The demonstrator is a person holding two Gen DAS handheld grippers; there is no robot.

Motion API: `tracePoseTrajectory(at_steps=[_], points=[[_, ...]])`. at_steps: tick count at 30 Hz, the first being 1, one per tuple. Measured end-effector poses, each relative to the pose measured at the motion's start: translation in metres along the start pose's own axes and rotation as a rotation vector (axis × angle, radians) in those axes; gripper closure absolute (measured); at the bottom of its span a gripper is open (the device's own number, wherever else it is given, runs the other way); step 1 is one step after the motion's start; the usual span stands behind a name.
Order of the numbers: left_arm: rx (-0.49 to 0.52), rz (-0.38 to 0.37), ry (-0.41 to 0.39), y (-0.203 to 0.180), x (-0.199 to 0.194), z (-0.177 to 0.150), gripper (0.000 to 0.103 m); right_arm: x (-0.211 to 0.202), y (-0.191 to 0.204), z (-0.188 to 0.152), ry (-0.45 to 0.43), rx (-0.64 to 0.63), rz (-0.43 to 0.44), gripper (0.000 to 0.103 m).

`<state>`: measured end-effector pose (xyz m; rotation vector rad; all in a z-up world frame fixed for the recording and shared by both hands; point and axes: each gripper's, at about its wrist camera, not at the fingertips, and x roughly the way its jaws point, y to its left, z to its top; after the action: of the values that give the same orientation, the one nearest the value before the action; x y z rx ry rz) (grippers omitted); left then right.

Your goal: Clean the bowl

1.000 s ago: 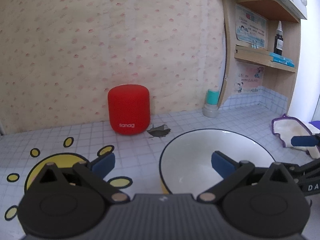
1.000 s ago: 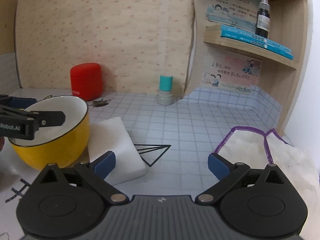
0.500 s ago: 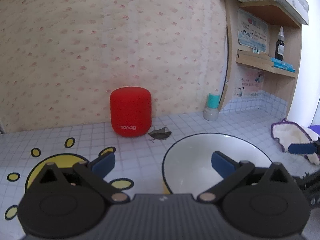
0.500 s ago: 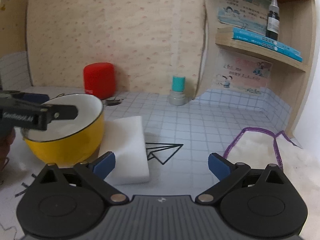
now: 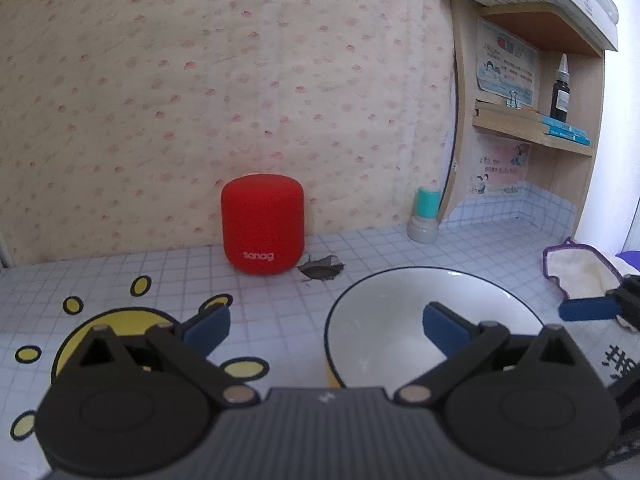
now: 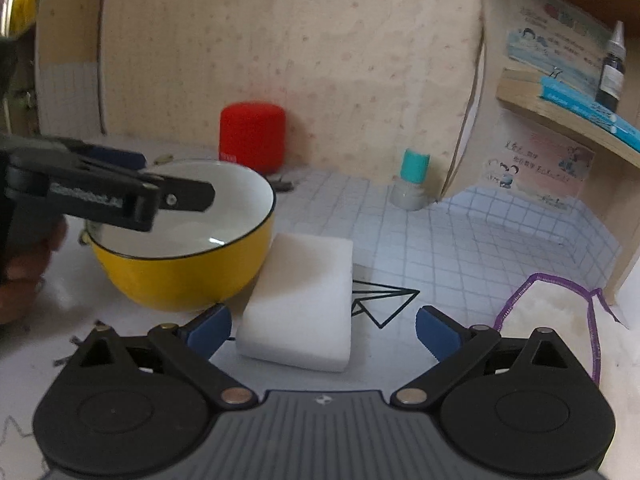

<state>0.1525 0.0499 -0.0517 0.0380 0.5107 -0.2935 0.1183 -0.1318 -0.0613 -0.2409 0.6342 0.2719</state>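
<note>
A yellow bowl with a white inside [image 6: 188,264] stands on the table; in the left wrist view its inside [image 5: 400,320] fills the lower middle. My left gripper [image 5: 326,324] is open, its right finger over the bowl's inside and its left finger outside the rim; it also shows in the right wrist view [image 6: 120,196] above the bowl. A white sponge block [image 6: 300,300] lies right of the bowl. My right gripper [image 6: 322,330] is open and empty, with the sponge's near end between its fingers.
A red speaker [image 5: 264,224] stands by the back wall, a teal-capped bottle [image 5: 424,220] right of it. A purple-edged cloth [image 6: 560,320] lies at the right. A wooden shelf [image 5: 532,128] holds books and a dark bottle.
My right gripper has swung left and closer to the sponge and bowl, leaving the cloth to the right. My left gripper has stayed over the bowl with little shift.
</note>
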Motion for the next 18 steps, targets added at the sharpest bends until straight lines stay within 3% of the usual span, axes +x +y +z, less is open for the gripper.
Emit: tracePoseTrajectory(at_steps=[1, 3, 4, 5, 10, 18], points=[[0.001, 0.000, 0.001, 0.000, 0.000, 0.000, 0.000, 0.003, 0.000, 0.001, 0.006, 0.003, 0.010, 0.021], [0.002, 0.001, 0.002, 0.000, 0.000, 0.000, 0.000, 0.005, -0.002, 0.002, 0.013, 0.030, 0.027, 0.029], [0.004, 0.002, 0.001, -0.001, 0.000, 0.000, 0.000, 0.006, -0.003, 0.002, 0.016, 0.044, 0.035, 0.043], [0.006, 0.001, 0.000, -0.001, 0.000, -0.001, 0.000, 0.007, -0.004, 0.003, 0.016, 0.056, 0.050, 0.047], [0.014, 0.003, 0.004, -0.002, 0.001, -0.001, 0.000, 0.006, -0.006, 0.004, 0.021, 0.065, 0.080, 0.047], [0.023, 0.010, 0.005, -0.004, 0.000, -0.002, 0.000, -0.006, -0.025, -0.004, 0.035, 0.153, -0.040, 0.047]])
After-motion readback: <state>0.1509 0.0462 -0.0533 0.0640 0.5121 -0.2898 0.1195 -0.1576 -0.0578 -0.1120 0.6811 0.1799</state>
